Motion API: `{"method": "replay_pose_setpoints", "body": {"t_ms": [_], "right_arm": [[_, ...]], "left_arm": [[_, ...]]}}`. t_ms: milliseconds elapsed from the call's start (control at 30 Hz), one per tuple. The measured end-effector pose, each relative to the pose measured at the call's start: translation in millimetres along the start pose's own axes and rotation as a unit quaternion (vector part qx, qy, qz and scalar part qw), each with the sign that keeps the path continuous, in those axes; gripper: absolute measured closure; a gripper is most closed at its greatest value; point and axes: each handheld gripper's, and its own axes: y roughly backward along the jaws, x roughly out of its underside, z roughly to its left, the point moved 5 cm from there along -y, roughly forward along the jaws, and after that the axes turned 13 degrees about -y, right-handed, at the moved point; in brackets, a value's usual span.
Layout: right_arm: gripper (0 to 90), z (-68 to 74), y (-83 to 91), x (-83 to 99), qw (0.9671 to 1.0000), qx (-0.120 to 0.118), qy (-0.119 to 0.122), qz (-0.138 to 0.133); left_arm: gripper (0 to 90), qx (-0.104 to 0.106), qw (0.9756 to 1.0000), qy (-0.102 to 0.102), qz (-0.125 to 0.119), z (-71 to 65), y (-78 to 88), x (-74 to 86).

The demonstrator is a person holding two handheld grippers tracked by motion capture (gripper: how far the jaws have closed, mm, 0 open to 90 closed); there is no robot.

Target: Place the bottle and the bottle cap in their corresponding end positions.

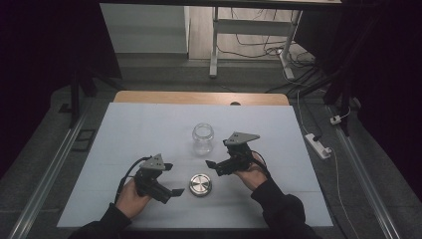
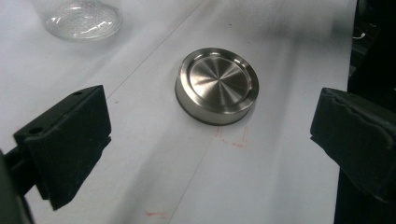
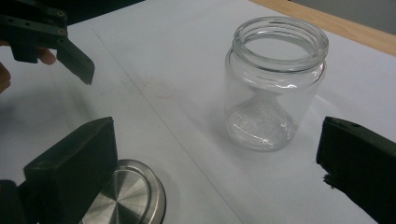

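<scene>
- The metal lid [image 1: 200, 184] lies flat on the white table cover [image 1: 139, 129], at 6 o'clock from the open glass jar [image 1: 203, 138], a little apart from it.
- The left gripper [image 1: 169, 179], at 9 o'clock of the lid, has its jaws spread wide, empty, lid ahead between them.
- The right gripper [image 1: 215, 168], at 1 o'clock of the lid, is likewise released, facing the upright jar.

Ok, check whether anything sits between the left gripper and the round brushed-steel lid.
Nothing visible does. The left gripper is open, and bare white table cover lies between its jaws and the round brushed-steel lid. The clear glass jar stands apart, beyond the lid.
</scene>
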Motion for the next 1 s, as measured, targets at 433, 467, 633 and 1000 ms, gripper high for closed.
{"method": "replay_pose_setpoints", "body": {"t_ms": [433,467,633,1000], "right_arm": [[0.0,7.9,13.4,13.9,0.9999,0.001,0.015,0.006],[0.0,8.2,14.7,15.0,0.9999,0.002,0.014,0.006],[0.0,7.5,21.8,20.7,0.9999,0.008,0.011,0.007],[0.0,2.8,38.8,32.1,0.9997,0.022,0.004,0.004]], "left_arm": [[0.0,-0.018,0.9998,0.004,-0.002,-2.9,13.6,8.4],[0.0,-0.02,0.9998,0.006,-0.003,-3.3,15.5,9.4],[0.0,-0.033,0.9994,0.007,-0.006,-4.1,22.5,13.2],[0.3,-0.048,0.9987,0.015,-0.001,-7.6,34.9,24.0]]}}
